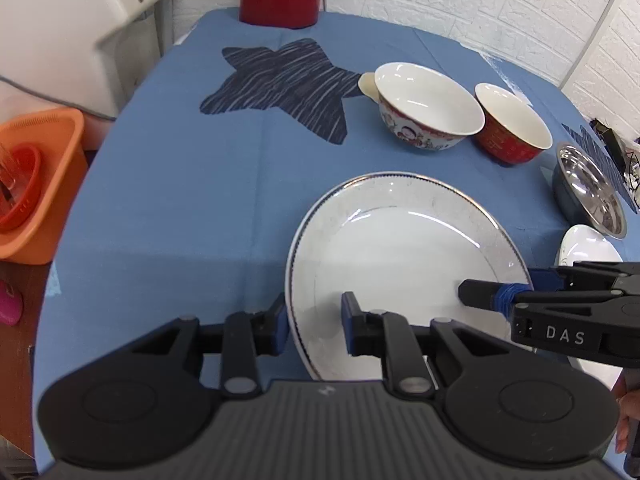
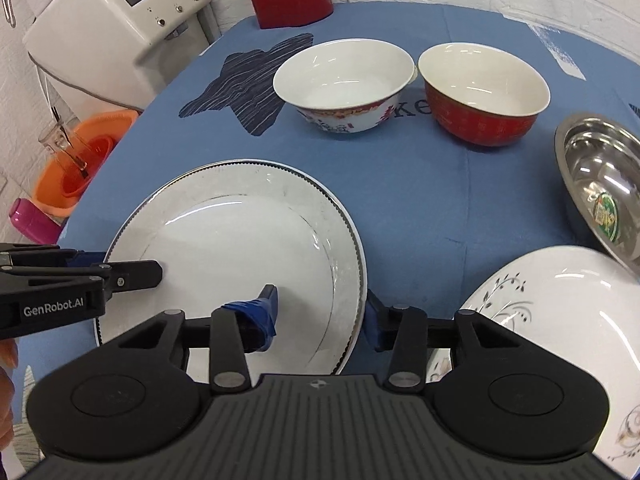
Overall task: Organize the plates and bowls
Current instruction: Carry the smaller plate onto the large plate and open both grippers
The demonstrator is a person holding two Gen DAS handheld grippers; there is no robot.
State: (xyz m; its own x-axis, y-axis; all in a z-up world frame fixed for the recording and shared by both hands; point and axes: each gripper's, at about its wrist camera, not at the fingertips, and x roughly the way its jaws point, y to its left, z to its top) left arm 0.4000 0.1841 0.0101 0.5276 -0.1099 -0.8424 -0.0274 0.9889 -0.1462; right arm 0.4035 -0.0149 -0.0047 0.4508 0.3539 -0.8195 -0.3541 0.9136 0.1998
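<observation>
The large white plate [image 1: 404,264] lies flat on the blue tablecloth [image 1: 180,200], and everything else can be placed from it: beyond it stand the patterned white bowl [image 1: 428,106] and the red bowl [image 1: 514,122], side by side; to its right sit the steel dish [image 2: 600,176] and, nearer, the floral plate [image 2: 552,312]

The left gripper [image 1: 314,322] straddles the plate's left rim with its jaws parted, one finger outside the edge and one over the plate's face; nothing is clamped. The right gripper [image 2: 322,318] does the same at the plate's right rim, one taped finger over the white surface, the other outside the edge, also gaping and holding nothing

The step in hand looks to be a two-sided lift of this plate. To do it well, each outer finger should slide under the rim before the jaws close, so both pads bite the rim itself rather than skid off the glazed slope. Close both sides together, then raise evenly and keep the plate level; a lopsided pull would likely tip it toward the floral plate just beside it
</observation>
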